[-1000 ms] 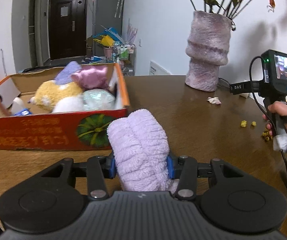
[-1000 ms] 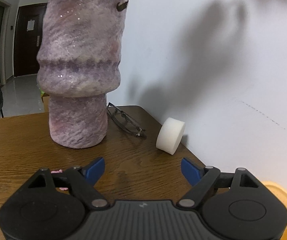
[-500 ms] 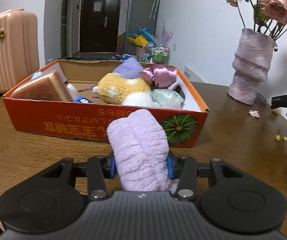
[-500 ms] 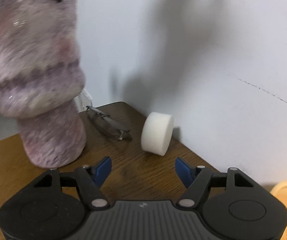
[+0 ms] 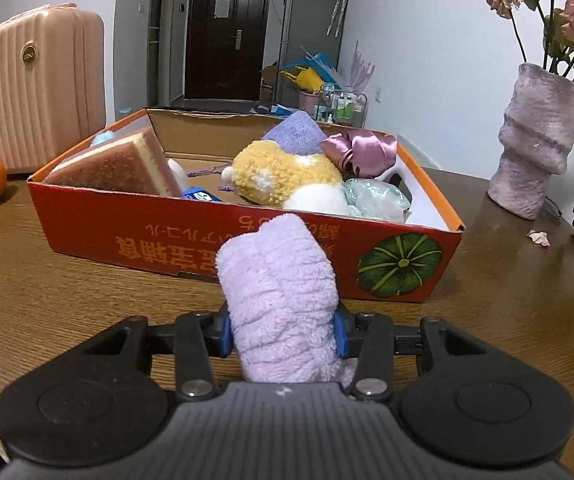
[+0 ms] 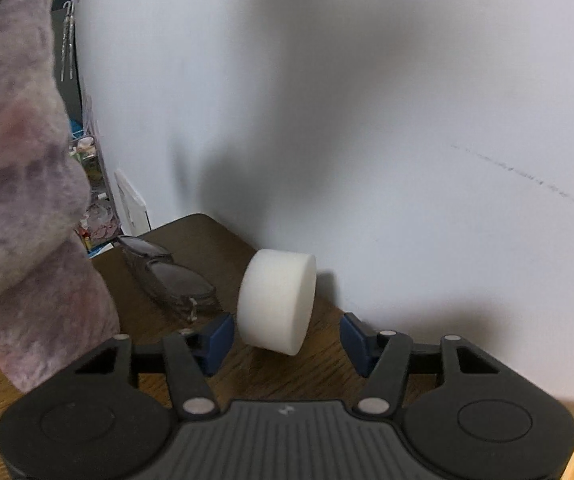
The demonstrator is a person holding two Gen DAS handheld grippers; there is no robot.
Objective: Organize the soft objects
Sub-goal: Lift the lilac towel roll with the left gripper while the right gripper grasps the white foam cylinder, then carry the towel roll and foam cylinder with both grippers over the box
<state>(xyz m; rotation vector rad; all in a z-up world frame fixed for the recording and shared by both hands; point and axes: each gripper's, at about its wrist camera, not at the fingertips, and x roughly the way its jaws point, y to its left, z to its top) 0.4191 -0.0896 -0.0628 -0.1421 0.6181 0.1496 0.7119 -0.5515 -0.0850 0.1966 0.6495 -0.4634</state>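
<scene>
While the left hand-held gripper (image 5: 282,334) clamps a lilac towel roll (image 5: 279,304), the right hand-held gripper (image 6: 285,340) gapes level around a white foam disc (image 6: 277,300).

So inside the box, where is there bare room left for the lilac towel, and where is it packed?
Bare cardboard floor shows in the middle of the box, between the sponge and the yellow plush, back to the far wall. The right half is crowded: plush, satin bow, purple cloth and crinkled bag. The left gripper holds the towel short of the near wall.

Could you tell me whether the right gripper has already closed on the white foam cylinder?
No, the right gripper is open, its blue pads standing apart on either side of the foam cylinder.
</scene>
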